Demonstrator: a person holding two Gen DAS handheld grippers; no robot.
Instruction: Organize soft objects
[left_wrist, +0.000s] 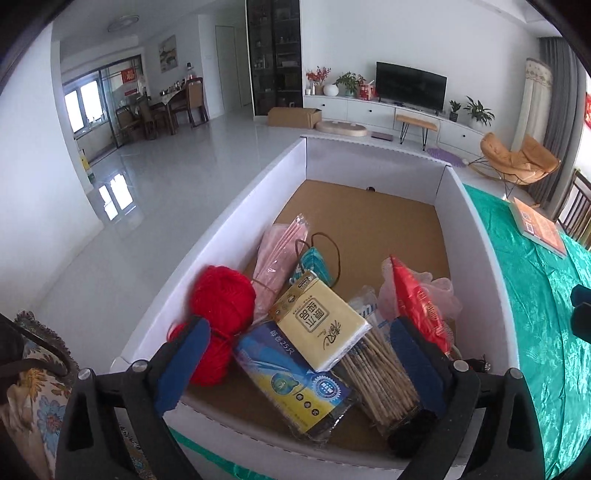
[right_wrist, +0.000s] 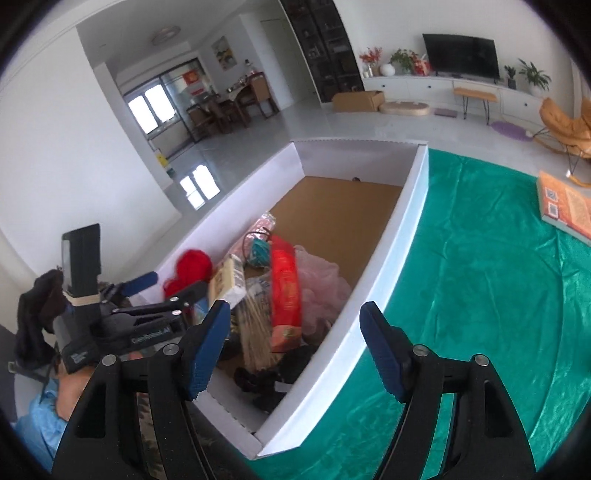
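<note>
**Soft goods in white box: both grippers empty, next pick pending**

Left gripper (left_wrist: 295, 354): jaws wide, nothing between them, poised over the near end of the white cardboard box with brown floor (left_wrist: 369, 162). Ahead, left to right: red yarn ball (left_wrist: 221, 295), blue-and-yellow plastic packet (left_wrist: 291, 380), yellow tissue pack (left_wrist: 319, 325), bundle of pale wooden sticks (left_wrist: 380, 376), red foil packet (left_wrist: 417, 299) on pink mesh puff (left_wrist: 443, 291).
Right gripper (right_wrist: 295, 347): jaws wide, empty, straddling the box's right wall above the green satin tablecloth (right_wrist: 480, 295).
Step, judged: between picks. Next move calls for choosing one soft item, descending and closing gently
</note>
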